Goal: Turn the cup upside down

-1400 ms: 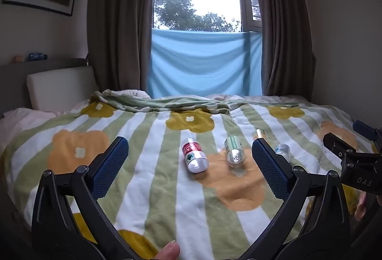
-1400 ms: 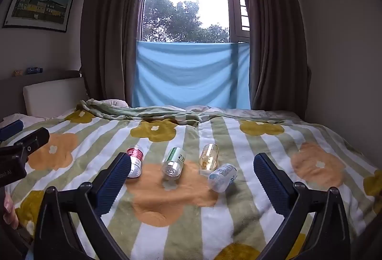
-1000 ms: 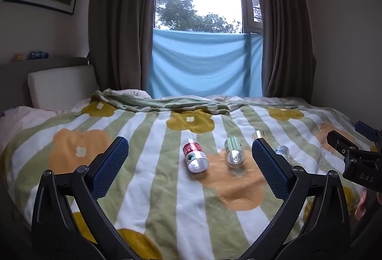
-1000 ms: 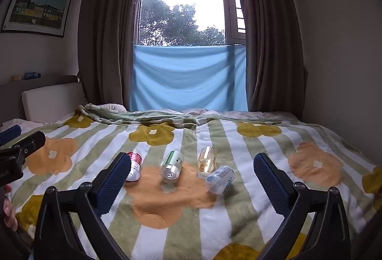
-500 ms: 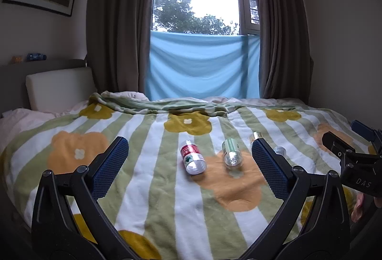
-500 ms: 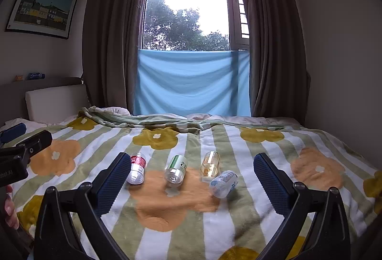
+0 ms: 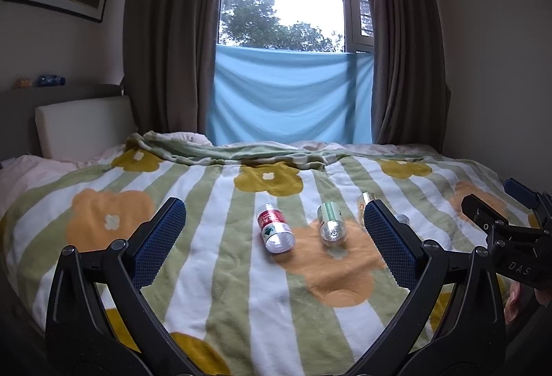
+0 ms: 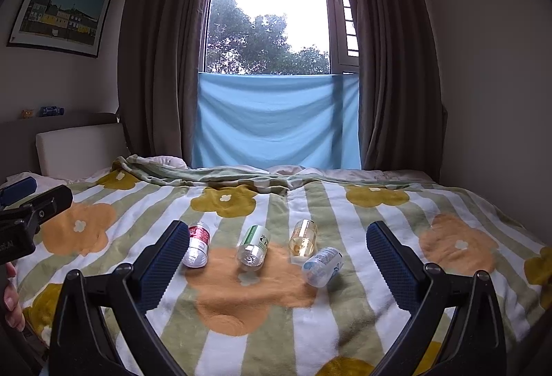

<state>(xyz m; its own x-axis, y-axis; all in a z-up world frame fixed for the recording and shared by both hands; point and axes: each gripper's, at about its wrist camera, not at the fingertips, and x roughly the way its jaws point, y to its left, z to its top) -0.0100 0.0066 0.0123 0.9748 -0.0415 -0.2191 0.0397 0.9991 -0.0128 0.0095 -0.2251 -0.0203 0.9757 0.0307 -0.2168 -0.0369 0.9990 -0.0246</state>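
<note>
Several small clear cups lie on their sides in a row on the striped flower blanket [image 8: 345, 317]. From left to right they carry a red label [image 8: 197, 243], a green label [image 8: 253, 246], an amber tint [image 8: 303, 238] and a pale blue label [image 8: 322, 262]. My right gripper [image 8: 277, 231] is open, held above the blanket short of the row. My left gripper [image 7: 272, 208] is also open, facing the red cup [image 7: 274, 227] and the green cup [image 7: 331, 222]. Its right finger hides most of the amber cup [image 7: 363, 200].
The bed fills the room up to a window with a blue cloth [image 8: 276, 120] and dark curtains. A white headboard cushion [image 7: 82, 124] is at the left, a bare wall at the right. The other gripper's body [image 7: 503, 231] juts in from the right, and a hand [image 8: 12, 300] shows at the lower left edge.
Both views have drifted only slightly. The cups lie where they were and both grippers have stayed open.
</note>
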